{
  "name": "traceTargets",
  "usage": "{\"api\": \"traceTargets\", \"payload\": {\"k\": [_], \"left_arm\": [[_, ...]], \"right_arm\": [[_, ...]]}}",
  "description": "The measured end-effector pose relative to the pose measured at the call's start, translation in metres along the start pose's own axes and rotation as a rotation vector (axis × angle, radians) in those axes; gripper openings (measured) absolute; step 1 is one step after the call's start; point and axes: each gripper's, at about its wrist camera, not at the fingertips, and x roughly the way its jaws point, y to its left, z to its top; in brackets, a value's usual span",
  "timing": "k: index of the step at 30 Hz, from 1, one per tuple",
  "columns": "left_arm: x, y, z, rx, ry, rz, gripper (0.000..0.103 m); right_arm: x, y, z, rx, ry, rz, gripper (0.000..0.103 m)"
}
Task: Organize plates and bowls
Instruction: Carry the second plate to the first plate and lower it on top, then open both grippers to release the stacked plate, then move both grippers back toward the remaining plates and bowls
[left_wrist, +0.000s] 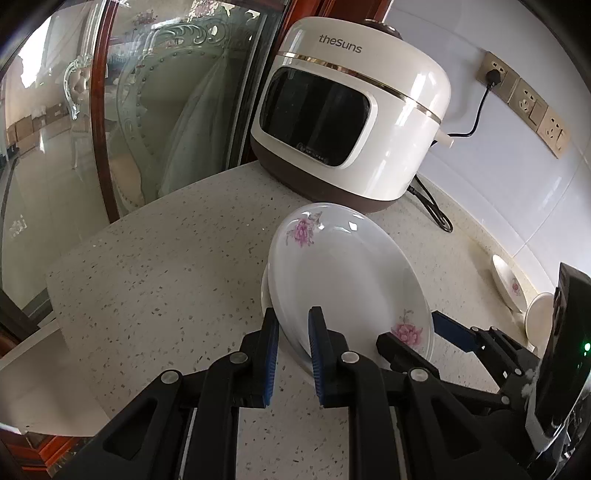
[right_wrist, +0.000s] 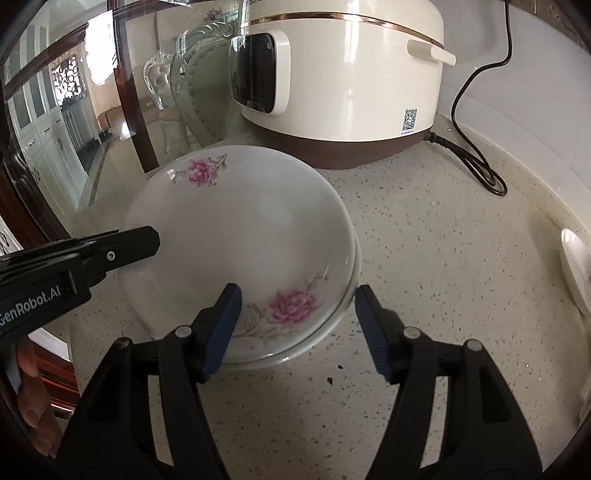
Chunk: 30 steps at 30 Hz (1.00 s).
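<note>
My left gripper (left_wrist: 293, 345) pinches the near rim of the top plate (left_wrist: 343, 269), tilting its far edge up toward the rice cooker (left_wrist: 354, 110). My right gripper (right_wrist: 297, 325) stands open astride the rim. White, pink-flowered, stacked plates near the worktop's (left_wrist: 166, 258) back corner.

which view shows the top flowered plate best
The right wrist view: the whole top plate faces the camera with both pink flowers clear. The left wrist view shows it foreshortened, its near edge hidden behind the black fingers.
</note>
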Motion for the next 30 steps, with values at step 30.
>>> {"api": "traceTargets", "payload": {"k": [30], "left_arm": [[-0.008, -0.006, 0.004, 0.035, -0.075, 0.090, 0.045]], "right_arm": [[-0.018, -0.020, 0.003, 0.120, -0.068, 0.022, 0.078]]}}
